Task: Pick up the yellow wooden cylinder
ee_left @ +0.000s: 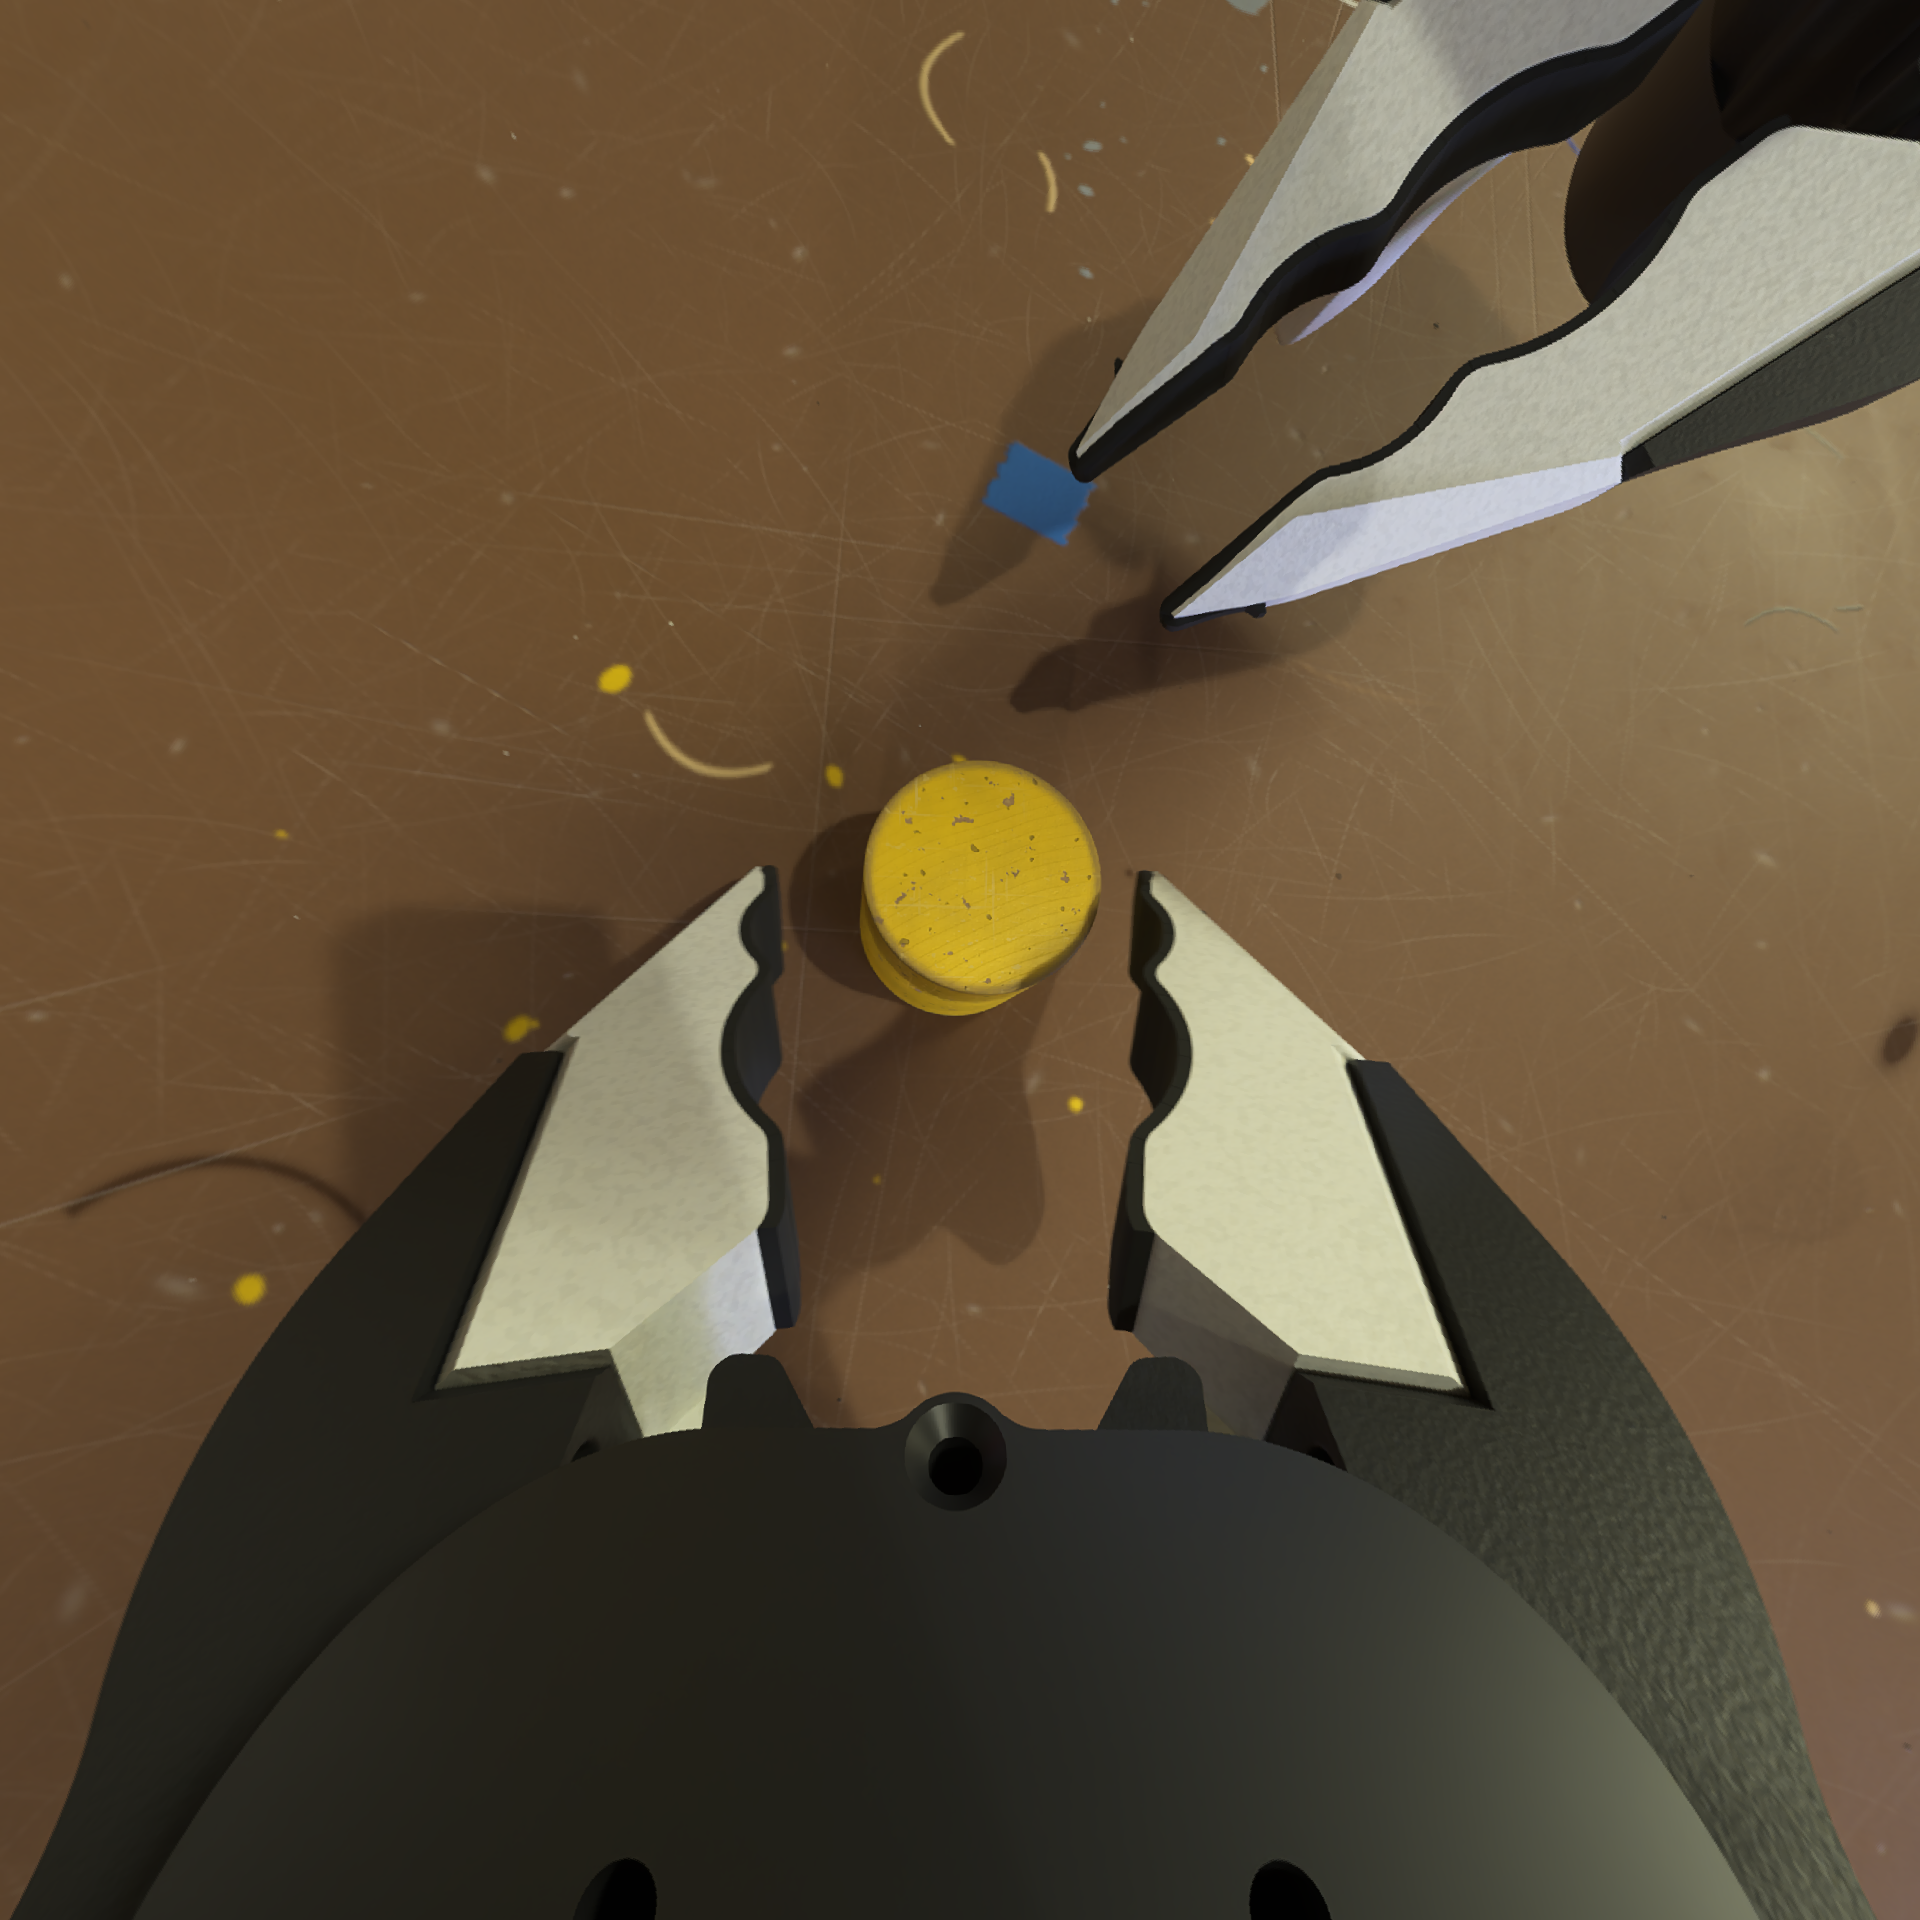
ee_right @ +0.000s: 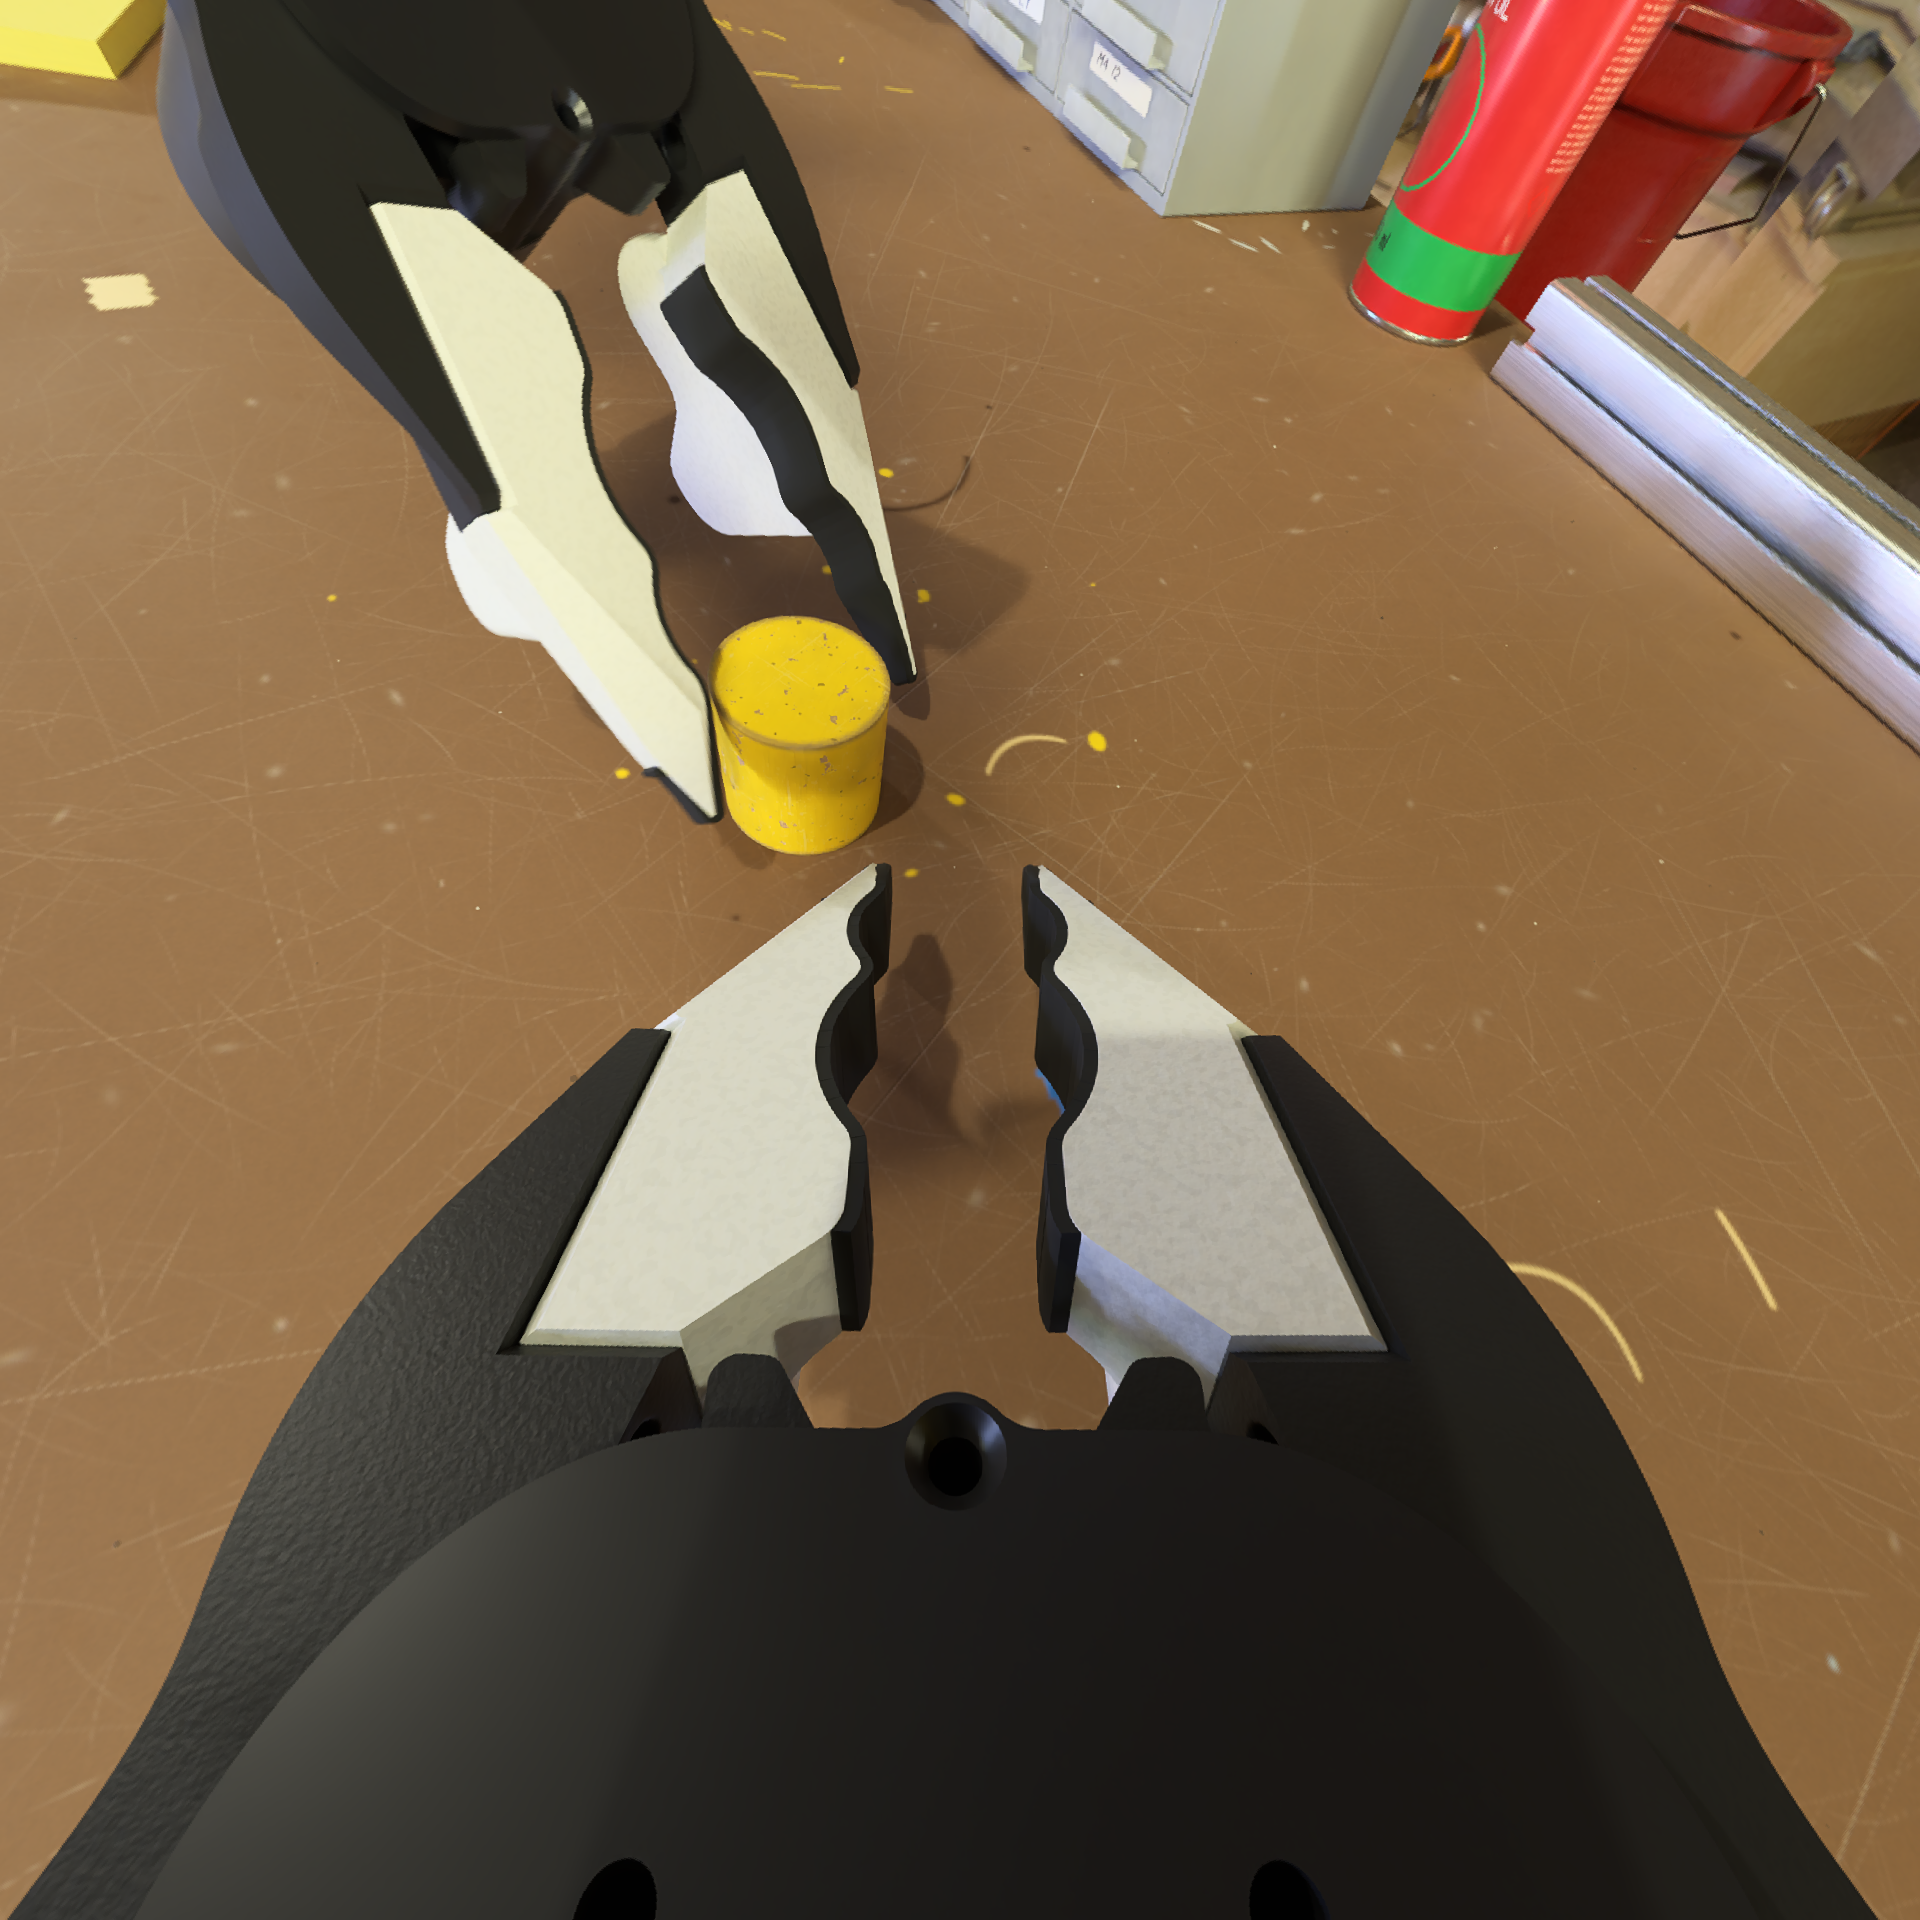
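Note:
The yellow wooden cylinder (ee_left: 982,883) stands upright on the brown scratched table (ee_left: 416,416). My left gripper (ee_left: 954,878) is open above it, its fingertips either side of the cylinder's top and apart from it. In the right wrist view the cylinder (ee_right: 800,732) stands between the left gripper's (ee_right: 800,738) two fingers, which reach down around it. My right gripper (ee_right: 956,871) is open and empty, its tips just short of the cylinder on the near right. It also shows in the left wrist view (ee_left: 1127,540) at the upper right.
A small blue scrap (ee_left: 1037,492) lies by the right gripper's tip. A red and green can (ee_right: 1496,177), a red bucket (ee_right: 1704,114), a grey drawer cabinet (ee_right: 1174,83) and a metal rail (ee_right: 1714,468) stand at the far right. A yellow block (ee_right: 62,36) is far left.

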You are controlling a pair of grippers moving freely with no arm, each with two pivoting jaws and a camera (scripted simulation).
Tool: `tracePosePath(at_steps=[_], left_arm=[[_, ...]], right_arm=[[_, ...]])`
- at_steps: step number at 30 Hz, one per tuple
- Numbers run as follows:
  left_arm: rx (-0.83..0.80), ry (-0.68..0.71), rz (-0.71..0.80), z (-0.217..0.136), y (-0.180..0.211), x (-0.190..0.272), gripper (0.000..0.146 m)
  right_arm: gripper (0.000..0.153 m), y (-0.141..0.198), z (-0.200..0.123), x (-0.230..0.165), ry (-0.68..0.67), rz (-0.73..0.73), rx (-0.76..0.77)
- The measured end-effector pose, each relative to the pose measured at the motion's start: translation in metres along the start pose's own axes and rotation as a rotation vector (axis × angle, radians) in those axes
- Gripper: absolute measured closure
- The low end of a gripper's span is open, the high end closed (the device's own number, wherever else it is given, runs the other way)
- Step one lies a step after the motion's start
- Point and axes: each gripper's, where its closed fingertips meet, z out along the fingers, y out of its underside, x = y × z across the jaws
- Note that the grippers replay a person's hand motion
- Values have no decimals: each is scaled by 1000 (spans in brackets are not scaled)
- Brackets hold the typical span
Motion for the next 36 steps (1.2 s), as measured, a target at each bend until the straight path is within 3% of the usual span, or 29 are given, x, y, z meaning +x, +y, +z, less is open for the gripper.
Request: tracePosePath(at_steps=[2, 4, 6, 8, 11, 17, 22, 26, 32, 36], left_arm=[[-11, -9, -7, 2, 3, 0, 68], [-35, -79, 30, 4, 6, -3, 68], [-60, -131, 74, 5, 7, -3, 79], [-64, -121, 97, 5, 7, 0, 100], [-55, -98, 97, 5, 7, 3, 100], [82, 110, -34, -9, -10, 15, 100], [155, 442, -226, -29, -20, 30, 100], [176, 642, -335, -40, -23, 41, 100], [111, 757, -318, -39, -19, 62, 100], [131, 748, -311, -39, -22, 61, 100]], right_arm=[[128, 0, 0, 0, 0, 3, 5], [128, -1, -1, 0, 2, 1, 7], [128, -1, -1, 0, 5, -3, 7], [128, -1, -1, 0, 7, -7, 7], [128, -2, -2, 1, 11, -10, 8], [126, -8, -5, -6, -9, -68, 45], [124, -15, -15, -5, 30, -164, 102], [127, -22, -19, -18, -29, -209, 157], [128, -32, -16, -38, -107, -224, 205], [139, -29, -17, -39, -134, -184, 185]])
